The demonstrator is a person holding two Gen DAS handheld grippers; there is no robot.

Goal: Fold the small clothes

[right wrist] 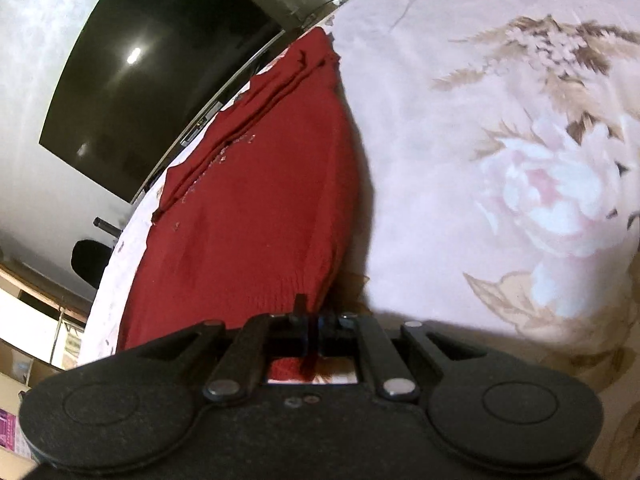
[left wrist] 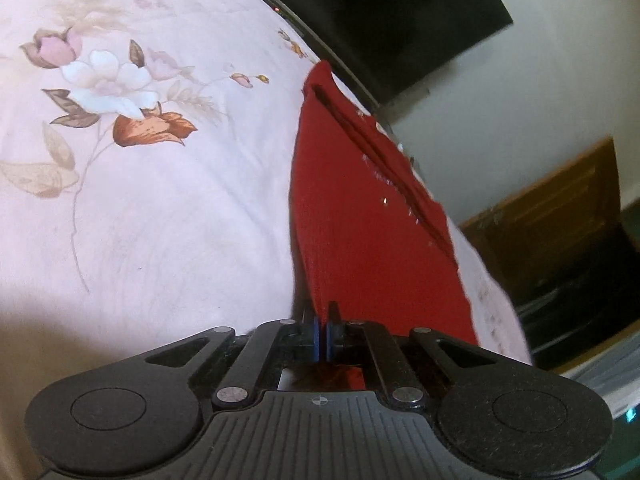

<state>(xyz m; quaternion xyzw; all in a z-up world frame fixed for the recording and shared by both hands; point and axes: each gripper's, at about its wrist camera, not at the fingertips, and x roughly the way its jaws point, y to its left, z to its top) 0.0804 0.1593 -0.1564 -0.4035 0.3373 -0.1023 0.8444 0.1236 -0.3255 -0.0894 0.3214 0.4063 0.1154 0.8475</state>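
Observation:
A small red knitted garment (left wrist: 352,216) lies on a floral bed sheet (left wrist: 160,184), stretching away towards the bed's far edge. My left gripper (left wrist: 321,312) is shut on its near edge, with red cloth pinched between the blue pads. In the right wrist view the same red garment (right wrist: 256,208) runs away from me with small shiny beads near a fold line. My right gripper (right wrist: 312,312) is shut on the garment's near right corner, and cloth shows behind the closed fingers.
The sheet (right wrist: 500,160) spreads wide beside the garment. A black TV screen (right wrist: 160,72) hangs on the wall past the bed's edge. A brown wooden cabinet (left wrist: 560,208) stands beyond the bed in the left wrist view.

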